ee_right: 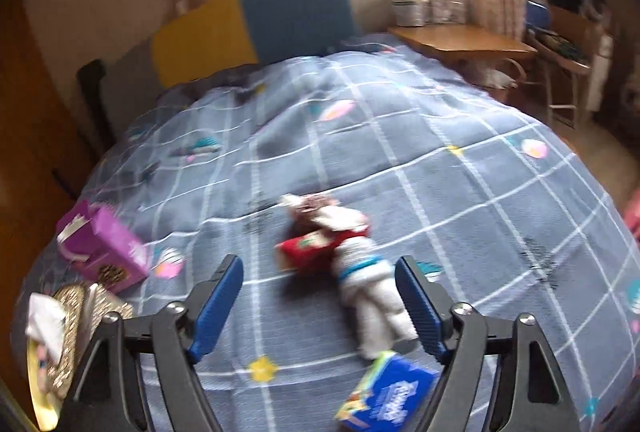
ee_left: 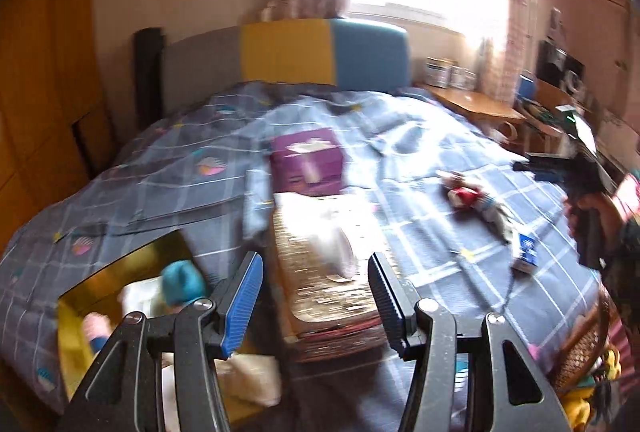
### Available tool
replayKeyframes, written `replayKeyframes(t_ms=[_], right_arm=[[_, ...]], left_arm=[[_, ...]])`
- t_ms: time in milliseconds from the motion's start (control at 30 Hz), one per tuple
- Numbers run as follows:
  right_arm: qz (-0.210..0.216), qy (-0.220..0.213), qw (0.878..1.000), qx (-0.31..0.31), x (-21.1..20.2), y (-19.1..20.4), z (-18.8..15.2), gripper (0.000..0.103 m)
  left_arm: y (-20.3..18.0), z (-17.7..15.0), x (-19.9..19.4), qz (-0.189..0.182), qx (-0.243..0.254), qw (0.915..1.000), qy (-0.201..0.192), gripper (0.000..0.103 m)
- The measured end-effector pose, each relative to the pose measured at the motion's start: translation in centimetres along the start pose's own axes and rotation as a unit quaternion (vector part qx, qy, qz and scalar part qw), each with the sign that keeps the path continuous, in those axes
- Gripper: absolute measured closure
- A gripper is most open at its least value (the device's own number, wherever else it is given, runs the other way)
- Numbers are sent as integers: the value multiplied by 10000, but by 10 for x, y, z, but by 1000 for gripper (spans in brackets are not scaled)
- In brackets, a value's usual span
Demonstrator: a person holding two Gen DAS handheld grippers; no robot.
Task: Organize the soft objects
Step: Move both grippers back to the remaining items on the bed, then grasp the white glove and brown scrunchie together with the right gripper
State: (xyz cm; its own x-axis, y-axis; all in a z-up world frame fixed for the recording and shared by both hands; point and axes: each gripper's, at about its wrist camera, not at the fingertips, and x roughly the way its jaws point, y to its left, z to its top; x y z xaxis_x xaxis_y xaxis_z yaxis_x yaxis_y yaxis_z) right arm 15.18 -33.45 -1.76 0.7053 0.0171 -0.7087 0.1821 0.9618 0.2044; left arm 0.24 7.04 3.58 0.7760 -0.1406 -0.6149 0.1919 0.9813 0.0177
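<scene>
A plush doll [ee_right: 348, 256] in white with a red front lies on the checked blue bedspread [ee_right: 440, 159]. Its legs reach in between the fingers of my right gripper [ee_right: 320, 306], close to the right finger without touching it. That gripper is open. In the left wrist view the same doll [ee_left: 476, 199] lies far to the right. My left gripper [ee_left: 316, 296] is open and holds nothing. It hangs over a glittery woven tissue box [ee_left: 320, 296]. A yellow box [ee_left: 80, 296] at the left holds a teal soft thing [ee_left: 184, 280] and other soft items.
A purple box [ee_left: 306, 159] stands mid-bed, and a blue tissue pack [ee_right: 388, 396] lies beside the doll's feet. A wicker basket [ee_left: 580, 352] sits at the lower right. A hand [ee_left: 592, 220] holds the other gripper at the right edge. A wooden desk [ee_right: 460, 39] stands beside the bed.
</scene>
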Motion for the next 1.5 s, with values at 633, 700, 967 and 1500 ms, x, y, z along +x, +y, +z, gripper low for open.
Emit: replayKeyframes(t_ms=[633,700,967,1500], right_arm=[[-566,1274,9683,-2071,152,59,36,28],[-572,1350,9660,-2129,164,61,38,28],[-369,1149,9714,-2045,155,58,43,70],[7,479,9988,67,48,-31,5,68]], left_arm=[[-99,13,50,-1077,712,9898,609,48],[-103,14,54,-1094,734,9890,667,48],[-111,18,68,-1148,686,9875,836,48],[-162,77,137,-846,934,9845,1221,48]])
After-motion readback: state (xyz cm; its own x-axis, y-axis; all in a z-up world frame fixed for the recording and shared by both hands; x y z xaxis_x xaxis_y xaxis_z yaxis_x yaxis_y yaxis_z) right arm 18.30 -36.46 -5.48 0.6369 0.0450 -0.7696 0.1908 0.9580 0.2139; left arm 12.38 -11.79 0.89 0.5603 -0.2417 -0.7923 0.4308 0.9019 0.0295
